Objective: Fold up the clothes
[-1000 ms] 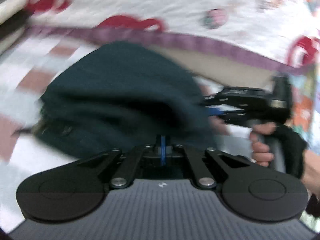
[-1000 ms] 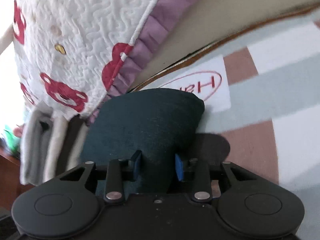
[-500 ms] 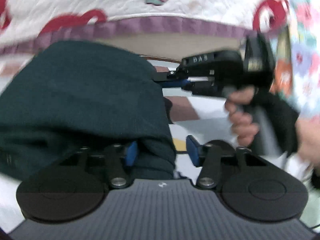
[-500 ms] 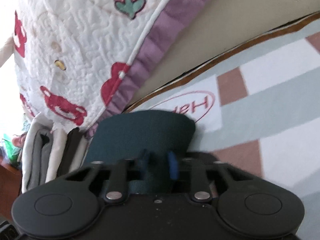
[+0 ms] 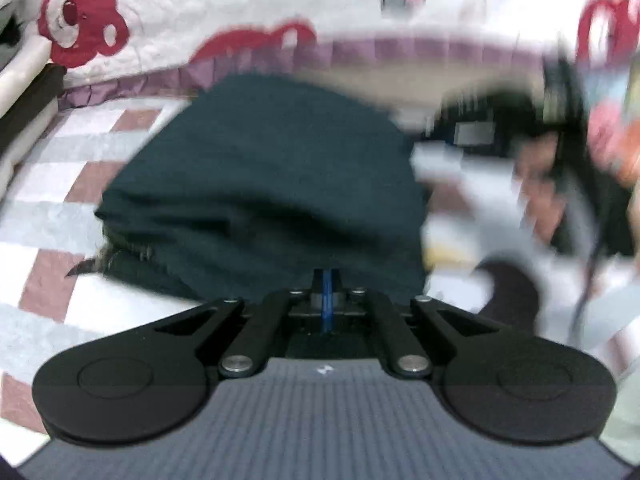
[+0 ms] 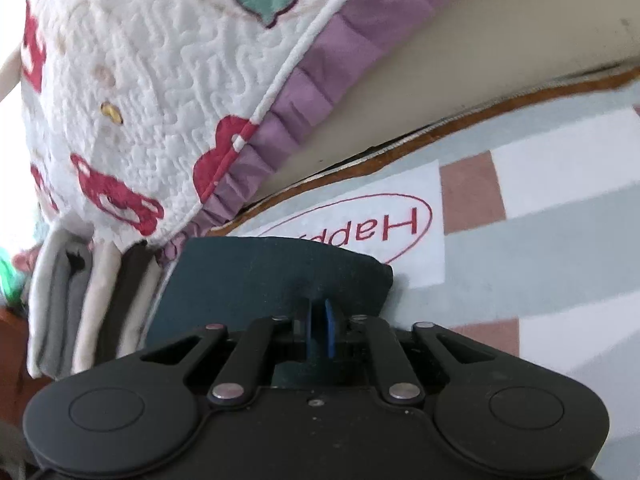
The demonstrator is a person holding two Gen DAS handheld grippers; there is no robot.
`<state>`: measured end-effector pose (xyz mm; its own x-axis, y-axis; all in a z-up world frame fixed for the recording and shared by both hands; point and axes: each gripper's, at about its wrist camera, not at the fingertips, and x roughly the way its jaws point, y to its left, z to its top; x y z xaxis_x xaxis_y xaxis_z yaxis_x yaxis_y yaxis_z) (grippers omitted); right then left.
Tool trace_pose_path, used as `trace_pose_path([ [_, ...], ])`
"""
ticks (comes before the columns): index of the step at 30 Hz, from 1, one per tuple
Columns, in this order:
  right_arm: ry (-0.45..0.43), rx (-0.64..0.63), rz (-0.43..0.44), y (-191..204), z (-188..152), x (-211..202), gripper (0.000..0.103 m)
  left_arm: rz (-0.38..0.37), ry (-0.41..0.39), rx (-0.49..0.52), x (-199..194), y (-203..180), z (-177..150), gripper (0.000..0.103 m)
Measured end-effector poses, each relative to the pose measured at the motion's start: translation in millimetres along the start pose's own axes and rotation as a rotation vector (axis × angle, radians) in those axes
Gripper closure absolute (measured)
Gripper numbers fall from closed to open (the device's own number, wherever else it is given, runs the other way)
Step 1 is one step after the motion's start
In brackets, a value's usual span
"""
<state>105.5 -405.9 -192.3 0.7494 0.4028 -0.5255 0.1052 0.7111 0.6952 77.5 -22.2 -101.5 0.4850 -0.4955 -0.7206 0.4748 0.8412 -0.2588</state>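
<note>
Just behind the dark teal garment (image 6: 256, 276), a quilted bedspread (image 6: 168, 80), folded clothes (image 6: 80, 312) alongside

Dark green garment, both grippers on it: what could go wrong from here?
1. The right gripper pinches only the near edge of the dark green garment, and its fingers are easing open; the fold may slip out.
2. The left gripper is shut at the hem in a blurred view; a tug could undo the fold.

Checked rug (image 6: 560, 248) in pink, white, pale grey covers floor, "Happy" in red oval. White quilted bedspread (image 6: 168, 64), purple ruffle, red bears, strawberry, hangs over beige bed base (image 6: 460, 80). Bright, even light.
</note>
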Motion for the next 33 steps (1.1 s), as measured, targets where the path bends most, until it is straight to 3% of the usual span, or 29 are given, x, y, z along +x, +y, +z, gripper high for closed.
trace_pose_path([
  [2, -0.006, -0.068, 0.028, 14, -12, -17, 0.09, -0.06, -0.003, -0.09, -4, 15, 18, 0.096],
  [4, 0.019, -0.237, 0.003, 35, -27, -30, 0.09, -0.075, -0.005, -0.161, 7, 30, 30, 0.088],
  [8, 0.039, -0.511, -0.03, 69, -54, -50, 0.09, -0.076, -0.139, -0.212, 17, 67, 26, 0.084],
  [11, 0.067, -0.595, -0.035, 84, -62, -42, 0.089, -0.058, -0.218, -0.227, 25, 93, 23, 0.083],
  [16, 0.173, -0.723, -0.06, 110, -80, 6, 0.082, -0.013, -0.111, -0.174, 53, 131, 18, 0.097],
  [20, 0.261, -0.81, 0.0, 130, -114, 24, 0.084, 0.002, -0.119, -0.229, 65, 151, 20, 0.1],
  [23, 0.309, -0.802, 0.025, 138, -112, 28, 0.098, 0.04, -0.128, -0.219, 75, 155, 23, 0.1],
  [25, 0.361, -0.813, 0.07, 142, -111, 32, 0.092, 0.044, -0.128, -0.215, 78, 156, 23, 0.1],
  [28, 0.353, -0.835, 0.075, 154, -104, 33, 0.092, 0.052, -0.127, -0.211, 82, 156, 24, 0.1],
  [29, 0.312, -0.791, 0.081, 154, -98, 31, 0.084, 0.054, -0.125, -0.213, 81, 156, 24, 0.1],
  [30, 0.269, -0.746, 0.084, 154, -91, 28, 0.064, 0.056, -0.122, -0.218, 80, 157, 24, 0.1],
  [32, 0.233, -0.72, 0.02, 152, -85, 36, 0.056, 0.091, -0.113, -0.234, 80, 161, 26, 0.097],
  [33, 0.253, -0.733, -0.002, 151, -89, 44, 0.056, 0.135, -0.104, -0.237, 79, 164, 26, 0.087],
])
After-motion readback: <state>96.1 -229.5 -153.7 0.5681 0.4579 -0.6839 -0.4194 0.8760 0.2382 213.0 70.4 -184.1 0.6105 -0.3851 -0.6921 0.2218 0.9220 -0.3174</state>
